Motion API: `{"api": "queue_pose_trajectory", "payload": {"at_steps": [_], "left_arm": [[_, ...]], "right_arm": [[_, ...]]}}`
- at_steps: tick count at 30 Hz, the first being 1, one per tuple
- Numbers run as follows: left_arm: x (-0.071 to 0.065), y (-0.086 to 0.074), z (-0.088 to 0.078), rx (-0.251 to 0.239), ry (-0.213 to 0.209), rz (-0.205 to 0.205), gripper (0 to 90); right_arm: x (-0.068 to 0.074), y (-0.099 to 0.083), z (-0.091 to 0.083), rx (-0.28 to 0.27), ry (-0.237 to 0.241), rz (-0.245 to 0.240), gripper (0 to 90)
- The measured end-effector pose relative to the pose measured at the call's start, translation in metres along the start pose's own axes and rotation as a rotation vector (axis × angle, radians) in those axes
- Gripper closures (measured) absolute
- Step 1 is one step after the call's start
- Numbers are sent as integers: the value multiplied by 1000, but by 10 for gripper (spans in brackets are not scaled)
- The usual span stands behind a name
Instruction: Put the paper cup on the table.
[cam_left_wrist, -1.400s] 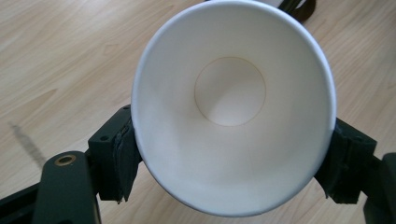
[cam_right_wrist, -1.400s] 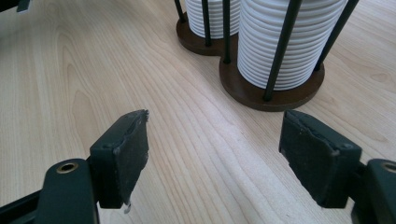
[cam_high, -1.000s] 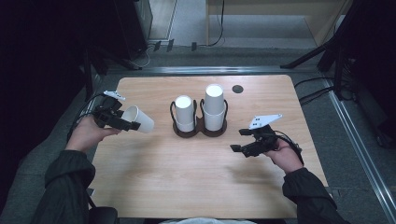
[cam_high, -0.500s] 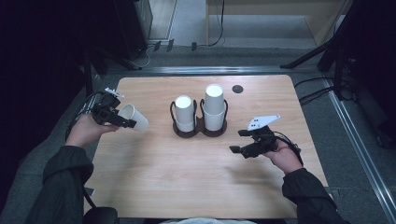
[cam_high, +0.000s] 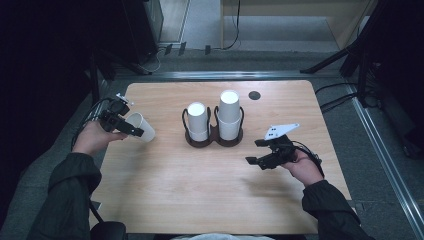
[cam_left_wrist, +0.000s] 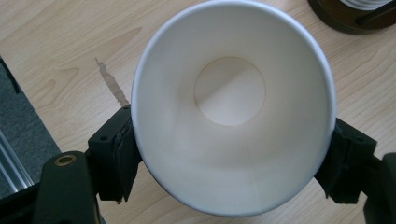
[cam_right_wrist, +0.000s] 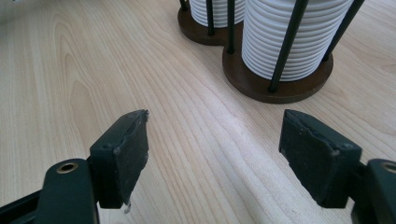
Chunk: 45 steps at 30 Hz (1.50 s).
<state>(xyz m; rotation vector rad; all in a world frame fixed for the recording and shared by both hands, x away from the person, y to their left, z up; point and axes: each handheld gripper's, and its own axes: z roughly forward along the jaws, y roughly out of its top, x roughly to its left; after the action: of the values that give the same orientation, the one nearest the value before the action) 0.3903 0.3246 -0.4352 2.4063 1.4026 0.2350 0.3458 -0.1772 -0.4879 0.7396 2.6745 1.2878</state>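
Over the left edge of the wooden bench (cam_high: 200, 185), the left gripper (cam_high: 131, 129) has its jaws clamped on a white paper cup (cam_high: 140, 127), one pad on each side of the cup's wall. The cup lies tilted on its side in the grip, its open mouth turned back toward the hand; in the left gripper view its bare inside and round bottom face the camera, and no print, logo or writing can be read on it. At the middle of the bench stands a dark double cup holder (cam_high: 214, 137) with thin black rods, holding two stacks of white cups (cam_high: 229, 114), bottoms up, also unmarked. The right gripper (cam_high: 256, 152) hovers near the holder's right side, its jaws apart with nothing between them.
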Motion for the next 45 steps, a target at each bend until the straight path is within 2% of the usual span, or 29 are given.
{"api": "queue_pose_trajectory", "payload": {"at_steps": [9, 14, 25, 28, 36, 45], "left_arm": [[4, 4, 11, 45, 11, -27, 208], [3, 6, 16, 72, 31, -15, 205], [1, 8, 24, 99, 40, -9, 200], [-1, 8, 26, 113, 53, 13, 198], [-2, 10, 28, 115, 43, 22, 192], [-3, 10, 28, 109, 33, 32, 185]], "right_arm": [[-1, -1, 0, 4, -2, 5, 245], [-2, -1, 0, 4, -4, 8, 245], [-3, -2, 0, 6, 0, 14, 245], [-3, -2, 0, 4, -2, 12, 245], [-4, -2, 0, 7, -2, 17, 245], [-3, -2, 1, 14, -4, -3, 245]]}}
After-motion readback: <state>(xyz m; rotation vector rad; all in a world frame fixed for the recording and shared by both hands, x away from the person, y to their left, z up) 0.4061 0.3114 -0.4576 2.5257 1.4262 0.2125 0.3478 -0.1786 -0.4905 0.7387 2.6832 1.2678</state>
